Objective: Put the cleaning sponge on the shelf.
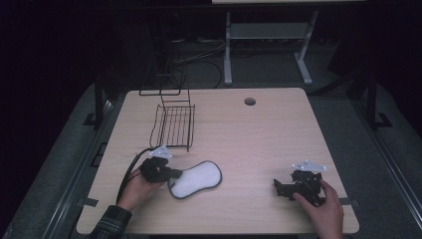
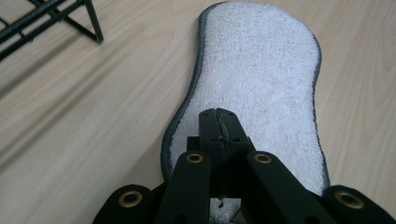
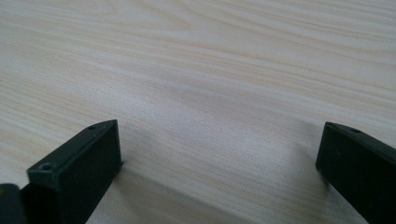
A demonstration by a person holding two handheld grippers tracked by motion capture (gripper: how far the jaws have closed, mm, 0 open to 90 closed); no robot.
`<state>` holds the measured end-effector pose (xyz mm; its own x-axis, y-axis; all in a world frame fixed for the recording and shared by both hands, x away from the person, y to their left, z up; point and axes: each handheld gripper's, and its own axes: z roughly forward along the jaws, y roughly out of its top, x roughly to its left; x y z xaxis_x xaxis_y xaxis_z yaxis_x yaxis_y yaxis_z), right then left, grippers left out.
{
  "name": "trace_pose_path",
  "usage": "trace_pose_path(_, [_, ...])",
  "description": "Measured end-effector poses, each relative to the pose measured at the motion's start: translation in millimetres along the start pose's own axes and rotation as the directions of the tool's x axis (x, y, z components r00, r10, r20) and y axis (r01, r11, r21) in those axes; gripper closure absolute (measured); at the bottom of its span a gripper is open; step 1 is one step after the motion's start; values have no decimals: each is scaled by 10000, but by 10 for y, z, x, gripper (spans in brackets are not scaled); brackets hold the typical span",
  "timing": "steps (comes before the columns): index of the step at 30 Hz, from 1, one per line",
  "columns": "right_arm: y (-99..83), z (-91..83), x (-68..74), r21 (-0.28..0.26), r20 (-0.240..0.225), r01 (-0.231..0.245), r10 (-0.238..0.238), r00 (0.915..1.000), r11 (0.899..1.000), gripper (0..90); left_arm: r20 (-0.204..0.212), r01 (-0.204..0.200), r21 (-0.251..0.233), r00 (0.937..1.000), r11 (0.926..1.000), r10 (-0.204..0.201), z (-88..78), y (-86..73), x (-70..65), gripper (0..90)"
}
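A white terry pad with a grey edge (image 1: pixel 196 179) lies flat on the wooden table (image 1: pixel 259 139), left of centre near the front. My left gripper (image 1: pixel 176 174) sits at the pad's left end. In the left gripper view its jaws are pressed together (image 2: pixel 218 116) and lie over the near end of the pad (image 2: pixel 261 79); I cannot tell whether any fabric is pinched between them. My right gripper (image 1: pixel 278 188) rests at the front right of the table, held by a hand. Its jaws stand wide apart (image 3: pixel 219 154) over bare wood.
A black wire rack (image 1: pixel 174 124) stands behind the pad at the left rear, and one of its corners shows in the left gripper view (image 2: pixel 46 18). A round cable hole (image 1: pixel 250 101) sits near the table's far edge. Another table's white legs (image 1: pixel 228 50) stand beyond.
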<state>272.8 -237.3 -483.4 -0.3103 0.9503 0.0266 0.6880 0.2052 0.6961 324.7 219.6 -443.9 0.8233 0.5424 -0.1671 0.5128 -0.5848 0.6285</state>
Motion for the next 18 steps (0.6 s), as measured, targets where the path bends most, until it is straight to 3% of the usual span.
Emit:
trace_pose_path(11, [0, 0, 0, 2, -1, -5, 5, 10000, 10000, 0, -109, 446, -130, 9989, 9989, -448, -204, -257, -36, 897])
trace_pose_path(18, [0, 0, 0, 2, 1, -5, 5, 10000, 10000, 0, -215, 499, -160, 9985, 9986, -502, -250, -294, -47, 885])
